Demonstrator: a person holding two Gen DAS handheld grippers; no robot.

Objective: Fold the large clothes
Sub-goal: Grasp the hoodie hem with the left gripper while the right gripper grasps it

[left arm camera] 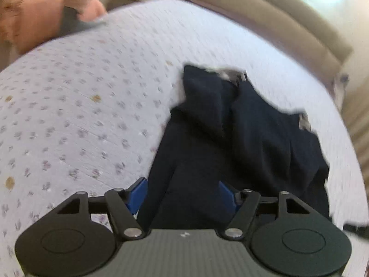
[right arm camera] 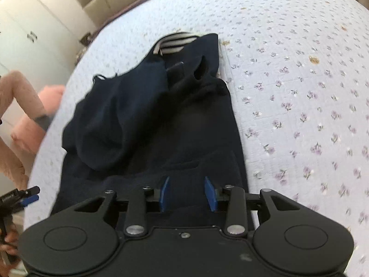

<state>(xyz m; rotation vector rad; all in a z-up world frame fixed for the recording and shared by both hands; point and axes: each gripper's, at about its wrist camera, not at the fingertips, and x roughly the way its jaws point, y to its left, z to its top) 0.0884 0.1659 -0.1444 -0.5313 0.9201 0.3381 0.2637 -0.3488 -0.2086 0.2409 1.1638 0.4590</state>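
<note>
1. A dark navy garment (left arm camera: 233, 138) lies bunched on a floral quilted bedspread (left arm camera: 80, 106). In the right wrist view the garment (right arm camera: 147, 120) runs from the near edge toward the far side, where a grey-and-white striped trim (right arm camera: 171, 42) shows.
2. The left gripper (left arm camera: 183, 195) hangs above the near end of the garment with its blue pads spread; dark cloth shows in the gap, but neither pad presses on it.
3. The right gripper (right arm camera: 188, 194) also hovers over the near end, its jaws partly apart and pinching nothing.
4. Judgement: this looks like a pause between folds, with both claws free of the cloth. The garment is part-folded and still lumpy, with 1 loose flap (right arm camera: 110, 124) heaped on the left.
5. The next move probably calls for choosing 2 fresh grip points on an edge, closing on them, and drawing the cloth flat or over itself.
6. Both views are blurred, so seams, sleeves and the kind of garment are hard to read. Its near hem is hidden behind the gripper bodies. A bare arm (right arm camera: 25, 97) and something pink (left arm camera: 34, 16) sit at the left edge, cut off.
</note>
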